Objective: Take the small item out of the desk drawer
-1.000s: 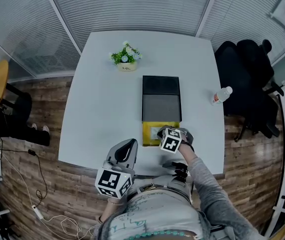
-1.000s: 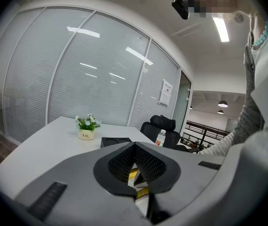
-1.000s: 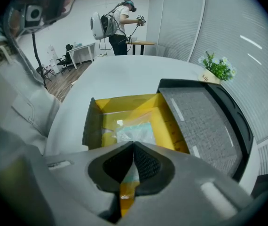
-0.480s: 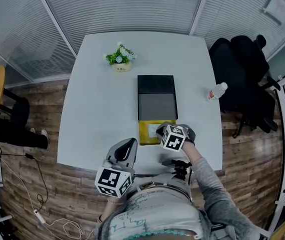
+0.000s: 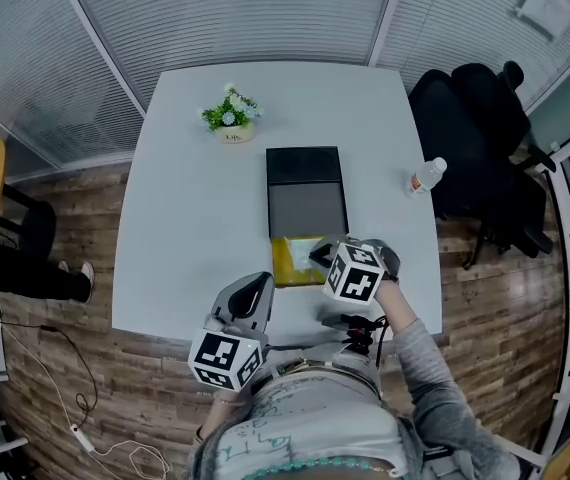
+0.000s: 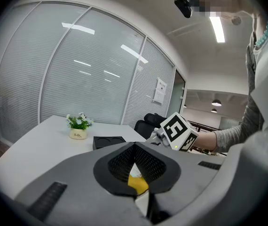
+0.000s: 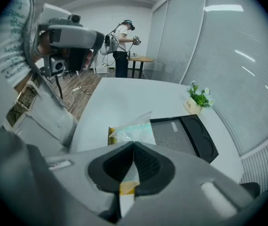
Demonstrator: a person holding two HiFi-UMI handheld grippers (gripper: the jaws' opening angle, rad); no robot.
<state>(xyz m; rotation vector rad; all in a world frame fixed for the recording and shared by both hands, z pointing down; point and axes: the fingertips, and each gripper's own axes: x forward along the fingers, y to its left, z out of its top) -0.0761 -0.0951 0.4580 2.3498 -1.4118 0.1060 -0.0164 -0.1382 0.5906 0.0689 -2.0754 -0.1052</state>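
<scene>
Small clear packet (image 7: 134, 131) sits pinched between the closed jaws of the right gripper (image 7: 133, 149) over the yellow drawer (image 5: 287, 265), the left gripper (image 6: 134, 147) is closed on nothing, and the flowerpot (image 6: 78, 135) label seems to read "Life".

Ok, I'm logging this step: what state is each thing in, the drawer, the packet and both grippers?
drawer: pulled open.
right gripper: fingers shut on the plastic packet.
plastic packet: held by one edge, by the drawer.
left gripper: fingers shut, empty, away from the drawer.
</scene>
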